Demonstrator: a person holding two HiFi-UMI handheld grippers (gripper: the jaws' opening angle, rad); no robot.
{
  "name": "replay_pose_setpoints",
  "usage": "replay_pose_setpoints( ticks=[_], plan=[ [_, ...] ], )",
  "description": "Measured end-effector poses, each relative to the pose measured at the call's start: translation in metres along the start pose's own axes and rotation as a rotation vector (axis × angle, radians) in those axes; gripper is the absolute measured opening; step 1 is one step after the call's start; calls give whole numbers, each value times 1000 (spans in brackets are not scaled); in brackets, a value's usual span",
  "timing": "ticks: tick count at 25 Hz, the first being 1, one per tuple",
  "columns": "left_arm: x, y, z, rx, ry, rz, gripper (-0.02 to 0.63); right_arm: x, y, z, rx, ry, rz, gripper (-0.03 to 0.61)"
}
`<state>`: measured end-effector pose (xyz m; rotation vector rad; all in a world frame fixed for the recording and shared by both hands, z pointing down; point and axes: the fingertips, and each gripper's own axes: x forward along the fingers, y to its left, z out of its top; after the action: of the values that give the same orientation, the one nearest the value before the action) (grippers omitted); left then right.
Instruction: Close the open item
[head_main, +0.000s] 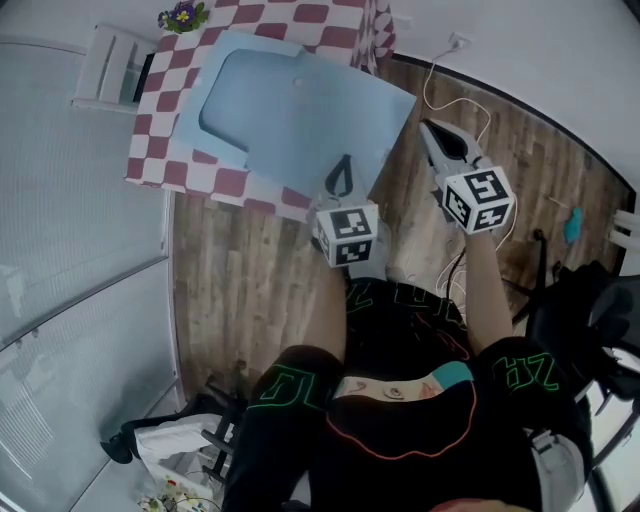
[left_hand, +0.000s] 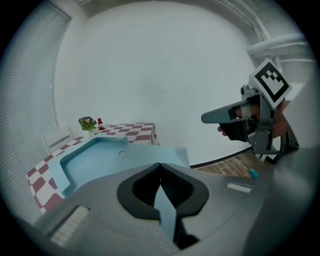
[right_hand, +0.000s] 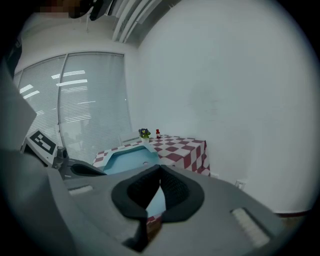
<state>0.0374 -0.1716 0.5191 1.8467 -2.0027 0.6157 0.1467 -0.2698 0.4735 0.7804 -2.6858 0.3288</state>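
Note:
A light blue flat case (head_main: 290, 115) lies open on the checkered table (head_main: 165, 90), its recessed tray half to the left and its flat lid half reaching over the table's near edge. In the left gripper view the case (left_hand: 95, 157) spreads out just ahead. My left gripper (head_main: 342, 160) hovers over the lid's near edge, shut with nothing between its jaws (left_hand: 160, 164). My right gripper (head_main: 428, 126) is off the table's right side above the wooden floor, shut and empty (right_hand: 160, 167). The case (right_hand: 132, 160) lies well ahead of it.
A pot of flowers (head_main: 183, 15) and a small red bottle (left_hand: 100, 122) stand at the table's far corner. A white chair (head_main: 110, 65) is beyond the table. A white cable (head_main: 440, 70) and a teal object (head_main: 572, 225) lie on the floor at right. Blinds line the left.

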Motion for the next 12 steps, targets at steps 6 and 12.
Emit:
replay_pose_setpoints(
  ticks=[6, 12],
  plan=[
    [25, 22, 2, -39, 35, -27, 8, 38, -1, 11, -107, 55, 29, 3],
    [31, 36, 10, -43, 44, 2, 9, 64, 3, 23, -168, 69, 88, 3]
  ],
)
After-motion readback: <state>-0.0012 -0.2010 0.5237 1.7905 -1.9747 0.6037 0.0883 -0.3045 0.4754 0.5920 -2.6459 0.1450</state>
